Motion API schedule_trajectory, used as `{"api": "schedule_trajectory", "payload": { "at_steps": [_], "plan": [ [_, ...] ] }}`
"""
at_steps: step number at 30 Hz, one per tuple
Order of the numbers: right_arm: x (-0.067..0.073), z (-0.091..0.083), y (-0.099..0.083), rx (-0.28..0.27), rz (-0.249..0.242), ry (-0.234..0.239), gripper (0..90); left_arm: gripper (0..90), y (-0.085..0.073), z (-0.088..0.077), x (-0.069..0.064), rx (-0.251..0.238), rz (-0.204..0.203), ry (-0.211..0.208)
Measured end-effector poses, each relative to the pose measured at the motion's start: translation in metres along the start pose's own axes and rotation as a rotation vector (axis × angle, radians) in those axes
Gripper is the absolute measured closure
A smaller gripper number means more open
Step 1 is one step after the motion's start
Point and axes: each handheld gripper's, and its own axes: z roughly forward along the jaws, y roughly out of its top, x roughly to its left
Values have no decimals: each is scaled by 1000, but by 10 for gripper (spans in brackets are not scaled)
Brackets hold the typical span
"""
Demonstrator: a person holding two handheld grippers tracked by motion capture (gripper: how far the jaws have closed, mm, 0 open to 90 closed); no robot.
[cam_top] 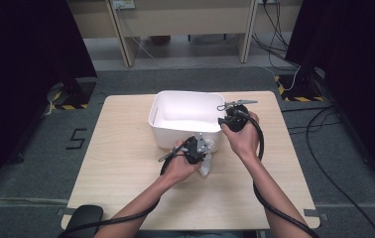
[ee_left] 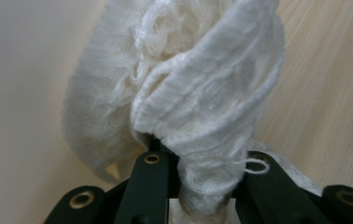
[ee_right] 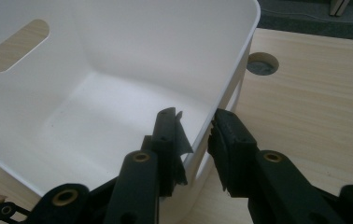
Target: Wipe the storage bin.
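Nearest in, L gripper (cam_top: 201, 148) clamped on a bunched white knit cloth (ee_left: 184, 107) — jaws pinched tight on a gathered fold, rest of the fabric ballooning loose above the pads. Looks soft, light, floppy; no stiffness, so prob sags and trails wherever not held. Loose threads and open loops at the edges, likely to snag on a jaw tip or the bin rim. Best hold = a thick gathered wad, as now, not a single thin edge, which could slip or stretch. Cloth sits low over the wooden table (cam_top: 126, 163), just beside the near wall of the white plastic bin (cam_top: 175, 101), not inside yet.

Further out, R gripper (ee_right: 198, 135) astride the bin's right rim — one jaw inside, one outside, wall betw them; pads close to the plastic, but can't tell if actually pressing. Bin rigid, smooth, prob light and apt to slide, so rim steadying makes sense. Bin interior bare
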Motion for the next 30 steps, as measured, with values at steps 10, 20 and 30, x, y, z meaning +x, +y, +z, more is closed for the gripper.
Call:
{"api": "schedule_trajectory", "payload": {
  "at_steps": [10, 20, 30],
  "plan": [
    [0, 0, 0, 1, -2, -1, 716, 779, 4, -2, 0, -8, -2, -4],
    [0, 0, 0, 0, -3, -3, 716, 779, 14, -18, 4, -49, -13, 1],
    [0, 1, 0, 1, -6, -2, 716, 779, 24, -31, 6, -76, -13, 8]
  ]
}}
